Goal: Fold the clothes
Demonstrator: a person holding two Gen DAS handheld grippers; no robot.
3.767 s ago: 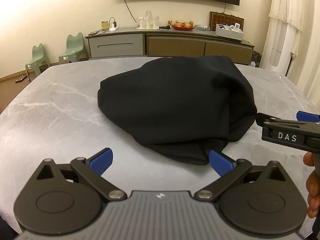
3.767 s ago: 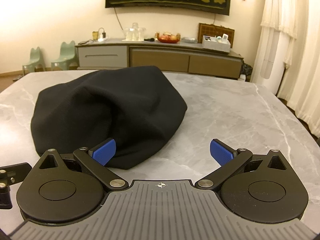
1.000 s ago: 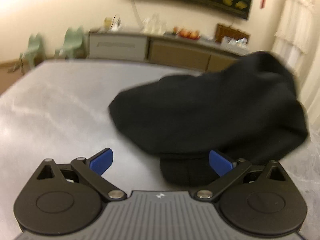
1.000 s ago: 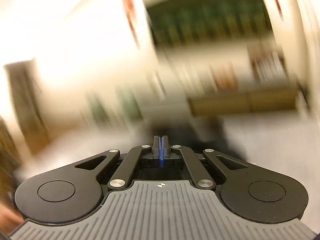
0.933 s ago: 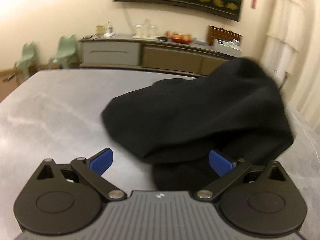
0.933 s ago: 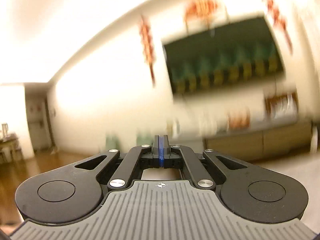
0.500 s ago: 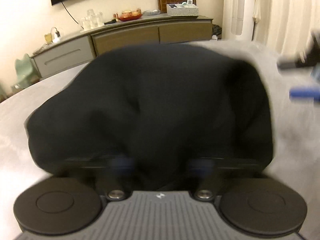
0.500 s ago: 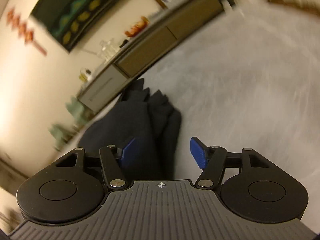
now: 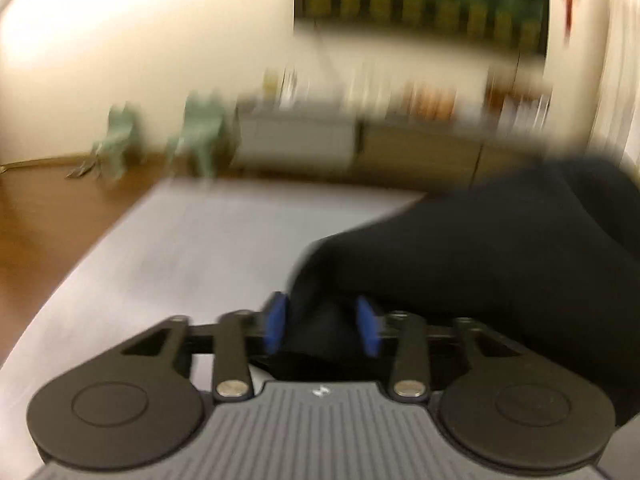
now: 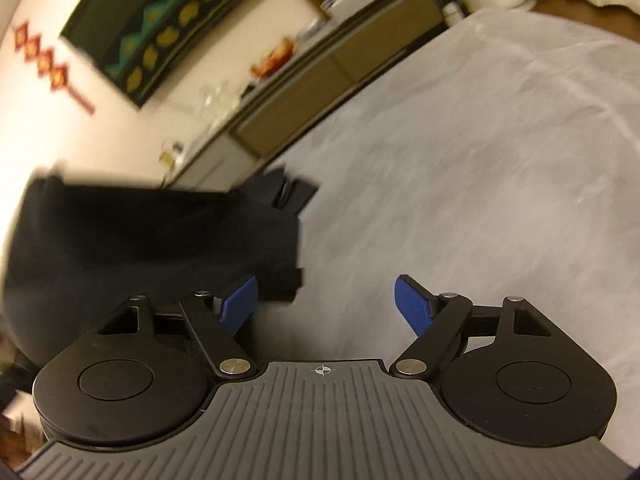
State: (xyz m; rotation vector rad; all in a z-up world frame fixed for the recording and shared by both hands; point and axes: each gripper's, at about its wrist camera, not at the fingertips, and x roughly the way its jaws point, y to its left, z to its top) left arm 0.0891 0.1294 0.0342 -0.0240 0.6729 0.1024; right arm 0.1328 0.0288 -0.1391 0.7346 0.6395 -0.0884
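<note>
A black garment (image 9: 480,248) lies bunched on the grey marble table (image 9: 192,240), filling the right half of the blurred left wrist view. My left gripper (image 9: 322,324) is at its near left edge; its jaws are opening, with a fold of the cloth still between the blue pads. In the right wrist view the garment (image 10: 140,236) heaps up at the left. My right gripper (image 10: 326,304) hovers low over the table (image 10: 480,160) with its jaws opening wide. Only bare tabletop shows between them, and the cloth's edge lies beside the left fingertip (image 10: 240,300).
A long sideboard (image 9: 360,140) with glasses and a fruit bowl stands against the far wall, also seen tilted as the sideboard (image 10: 320,80). Two small green chairs (image 9: 200,128) sit on the wooden floor beyond the table's left edge. Bare tabletop stretches right of the garment.
My left gripper pushed into the garment, closed, and now stands partly reopened with cloth between the pads. My right gripper came down from pointing at the wall and went from shut to wide.
</note>
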